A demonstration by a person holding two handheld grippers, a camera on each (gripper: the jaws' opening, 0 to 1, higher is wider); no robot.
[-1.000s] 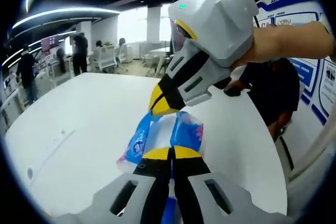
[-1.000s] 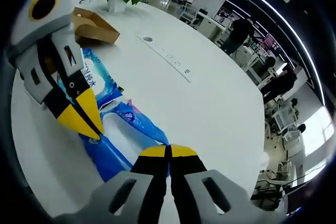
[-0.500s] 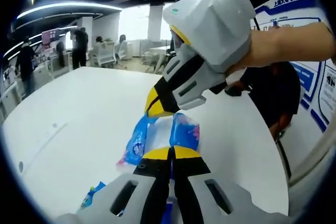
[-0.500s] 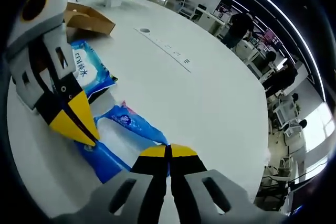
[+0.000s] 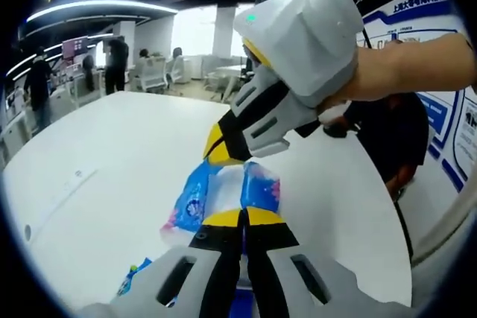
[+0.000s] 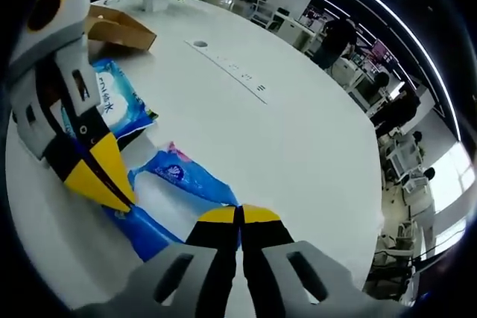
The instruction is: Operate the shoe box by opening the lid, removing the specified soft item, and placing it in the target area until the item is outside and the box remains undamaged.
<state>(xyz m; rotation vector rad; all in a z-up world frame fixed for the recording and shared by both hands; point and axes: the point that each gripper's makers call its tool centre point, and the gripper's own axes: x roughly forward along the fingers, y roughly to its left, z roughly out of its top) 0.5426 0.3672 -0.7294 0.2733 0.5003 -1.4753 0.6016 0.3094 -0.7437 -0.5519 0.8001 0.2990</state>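
Now both grippers pinch one blue-and-white soft pack (image 6: 179,195) at opposite ends: the left gripper (image 5: 242,219) and right gripper (image 6: 240,215) have jaws clamped on it. Since a second ago the pack has lifted slightly off the tabletop (image 6: 298,139), so carrying continues. The box (image 6: 112,27) (brown, open) lies well beyond the jaws.

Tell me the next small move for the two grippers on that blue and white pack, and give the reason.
Probably lower the pack to the white table and open both grippers. The left gripper and the right gripper are each shut on an opposite end of it, the cardboard box lies well behind, so the pack is already outside and only needs setting down.
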